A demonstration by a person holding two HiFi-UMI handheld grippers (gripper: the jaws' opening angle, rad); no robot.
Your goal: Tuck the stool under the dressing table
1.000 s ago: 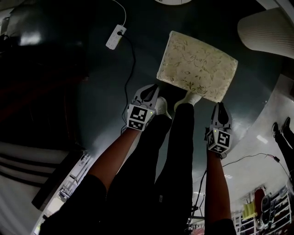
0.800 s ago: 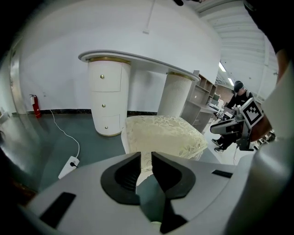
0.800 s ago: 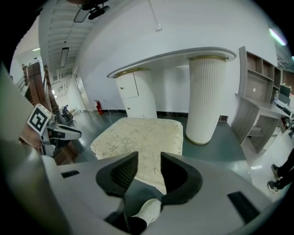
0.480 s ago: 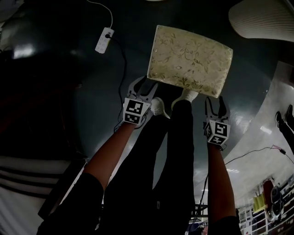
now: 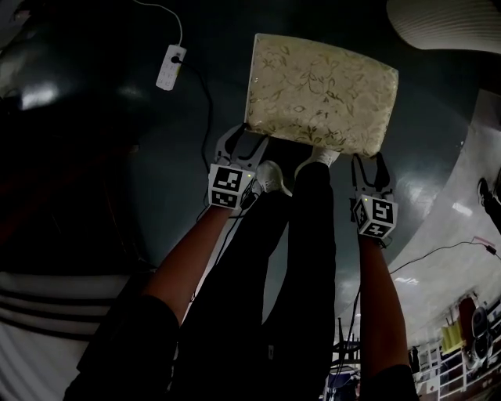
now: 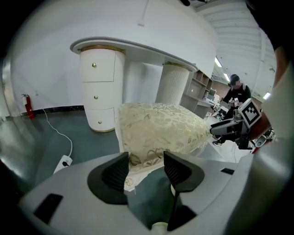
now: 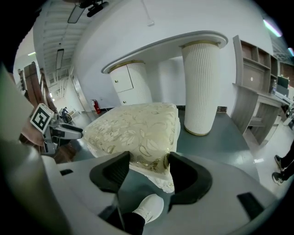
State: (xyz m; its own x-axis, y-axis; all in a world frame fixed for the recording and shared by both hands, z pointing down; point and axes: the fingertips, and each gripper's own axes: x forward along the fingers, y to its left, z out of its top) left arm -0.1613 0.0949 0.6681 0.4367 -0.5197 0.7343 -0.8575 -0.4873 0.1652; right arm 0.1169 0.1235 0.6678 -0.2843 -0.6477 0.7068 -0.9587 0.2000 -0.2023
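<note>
Head view: a second ago both grippers hung short of the stool (image 5: 321, 94) with their jaws together. Now the left gripper (image 5: 244, 141) and the right gripper (image 5: 369, 163) have come down to the stool's near edge, one at each near corner, and their jaws have just been opening wide. The person's white shoes (image 5: 270, 176) stand just beside that near edge, between the grippers. A power strip (image 5: 168, 66) and its cable lie on the dark floor to the stool's left. The dressing table's (image 5: 446, 23) pale top shows beyond the stool's right corner.

Left gripper view: the left gripper's (image 6: 146, 158) jaws stand wide, with the stool's (image 6: 161, 126) cushion corner between them, not squeezed. Behind the stool are the dressing table (image 6: 138, 48), its drawer pedestal (image 6: 101, 87) and a fluted column (image 6: 172, 85).

Right gripper view: the right gripper (image 7: 148, 160) is equally wide around the stool's (image 7: 133, 124) other near corner. One shoe (image 7: 149, 206) shows under the jaws.
</note>
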